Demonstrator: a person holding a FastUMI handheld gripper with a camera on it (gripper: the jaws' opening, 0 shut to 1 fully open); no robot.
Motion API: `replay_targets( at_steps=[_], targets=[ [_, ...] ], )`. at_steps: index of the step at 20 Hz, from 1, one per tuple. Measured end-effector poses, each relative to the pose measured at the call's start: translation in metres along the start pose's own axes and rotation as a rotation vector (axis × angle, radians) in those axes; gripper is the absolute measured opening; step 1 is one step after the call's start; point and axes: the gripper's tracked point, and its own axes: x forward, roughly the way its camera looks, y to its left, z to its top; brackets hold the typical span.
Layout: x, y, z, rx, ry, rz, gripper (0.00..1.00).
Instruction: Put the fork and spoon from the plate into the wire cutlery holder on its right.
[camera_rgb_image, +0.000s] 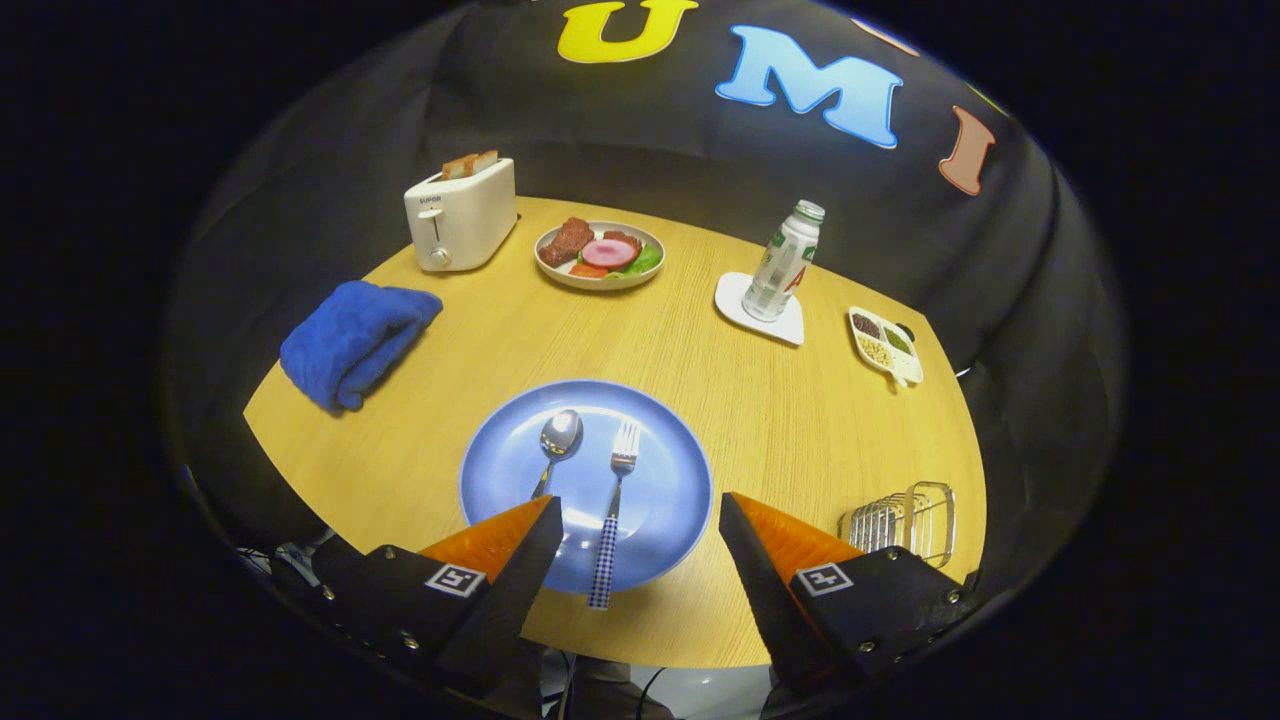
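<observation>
A blue plate (655, 480) lies on the wooden table just ahead of my fingers. On it rest a spoon (560, 437), bowl pointing away, and to its right a fork (617, 500) with a blue checked handle that overhangs the plate's near rim. My gripper (640, 505) hovers above the near side of the plate, open wide, its orange fingers (500, 535) flanking the fork's handle without touching it. The spoon's handle end is hidden behind the left finger. The wire cutlery holder (905, 520) stands to the right of the plate, just beyond the right finger.
A folded blue towel (352, 338) lies at the left. Further back stand a white toaster (462, 213) with bread, a plate of food (600, 255), a bottle (783, 262) on a white coaster and a small divided dish (885, 345) near the right edge.
</observation>
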Motion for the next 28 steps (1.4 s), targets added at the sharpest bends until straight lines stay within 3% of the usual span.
replay_targets(
  at_steps=[11,14,19,21,25,26,28],
  targets=[
    [0.011,0.002,-0.019,-0.051,0.216,0.037,0.93],
    [0.016,0.004,-0.025,-0.068,0.261,0.045,0.70],
    [0.021,0.006,-0.037,-0.095,0.342,0.064,0.70],
    [0.024,0.004,-0.046,-0.101,0.377,0.070,0.28],
    [0.024,0.007,-0.052,-0.135,0.442,0.110,0.28],
    [0.025,0.009,-0.048,-0.137,0.444,0.109,0.06],
    [0.028,0.008,-0.048,-0.168,0.456,0.117,0.05]
  ],
)
